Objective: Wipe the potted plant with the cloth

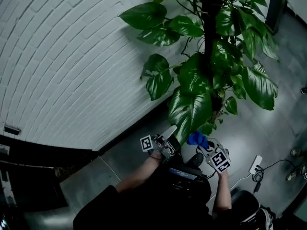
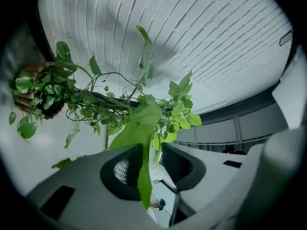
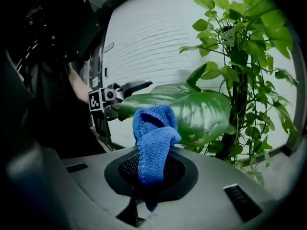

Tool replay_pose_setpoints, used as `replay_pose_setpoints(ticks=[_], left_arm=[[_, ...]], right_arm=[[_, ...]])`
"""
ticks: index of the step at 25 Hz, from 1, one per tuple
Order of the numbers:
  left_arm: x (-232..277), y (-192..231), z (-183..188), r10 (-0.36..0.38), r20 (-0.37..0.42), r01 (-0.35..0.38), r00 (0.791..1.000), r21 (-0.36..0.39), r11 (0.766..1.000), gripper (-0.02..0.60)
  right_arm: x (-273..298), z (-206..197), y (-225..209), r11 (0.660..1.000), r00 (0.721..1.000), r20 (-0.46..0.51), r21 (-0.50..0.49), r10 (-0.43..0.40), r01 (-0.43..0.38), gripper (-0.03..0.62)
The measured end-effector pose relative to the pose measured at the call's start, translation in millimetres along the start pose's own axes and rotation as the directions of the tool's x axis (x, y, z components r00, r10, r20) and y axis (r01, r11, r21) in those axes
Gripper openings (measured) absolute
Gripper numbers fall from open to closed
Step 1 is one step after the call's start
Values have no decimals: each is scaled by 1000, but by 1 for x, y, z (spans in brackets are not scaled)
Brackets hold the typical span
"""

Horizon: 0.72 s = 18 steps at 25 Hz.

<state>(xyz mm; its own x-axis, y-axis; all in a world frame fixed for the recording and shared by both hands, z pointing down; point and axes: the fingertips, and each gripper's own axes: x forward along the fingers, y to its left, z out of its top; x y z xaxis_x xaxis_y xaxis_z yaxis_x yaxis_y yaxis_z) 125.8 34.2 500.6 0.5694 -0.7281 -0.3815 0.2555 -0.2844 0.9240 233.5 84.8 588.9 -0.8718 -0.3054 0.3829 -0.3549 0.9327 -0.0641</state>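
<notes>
My left gripper (image 1: pixel 169 132) is pinching the tip of the large glossy green leaf (image 1: pixel 189 110) on the tall climbing potted plant (image 1: pixel 225 42), which is standing against the white brick wall (image 1: pixel 62 56). Its jaws are sitting nearly together on the blade. I am holding the leaf stretched out flat so it gives a steady surface to wipe.

My right gripper (image 1: pixel 205 147) is clamping fully shut on the folded blue microfibre cloth (image 1: pixel 197 138). The free loop is sticking out past the tips to serve as the pad.

The cloth is hovering just beside the leaf's near edge; I cannot confirm contact. Judgement: I am lining up a wiping stroke on this leaf.
</notes>
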Motion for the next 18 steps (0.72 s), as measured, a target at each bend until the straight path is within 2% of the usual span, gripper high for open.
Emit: replay_pose_setpoints(ticks=[3, 6, 8, 11, 15, 18], left_arm=[[-11, 0, 11, 26, 5, -27, 1000, 20, 999, 129], [-24, -5, 29, 37, 18, -38, 999, 36, 999, 129], [-33, -5, 43, 46, 24, -47, 999, 43, 998, 129], [-44, 0, 68, 58, 21, -59, 998, 52, 997, 129], [-59, 6, 121, 72, 4, -72, 997, 79, 994, 130], [-73, 0, 171, 79, -17, -77, 997, 102, 992, 138]], right_arm=[[-18, -11, 2, 997, 1000, 1, 71, -25, 25, 51], [-45, -2, -17, 982, 990, 51, 145, -128, 119, 51], [-69, 17, -36, 956, 969, 122, 229, -215, 183, 51], [-100, 55, -59, 903, 912, 223, 345, -343, 255, 51], [-101, 134, -78, 876, 804, 386, 360, -452, 320, 51], [-78, 188, -80, 850, 735, 449, 399, -508, 343, 51]])
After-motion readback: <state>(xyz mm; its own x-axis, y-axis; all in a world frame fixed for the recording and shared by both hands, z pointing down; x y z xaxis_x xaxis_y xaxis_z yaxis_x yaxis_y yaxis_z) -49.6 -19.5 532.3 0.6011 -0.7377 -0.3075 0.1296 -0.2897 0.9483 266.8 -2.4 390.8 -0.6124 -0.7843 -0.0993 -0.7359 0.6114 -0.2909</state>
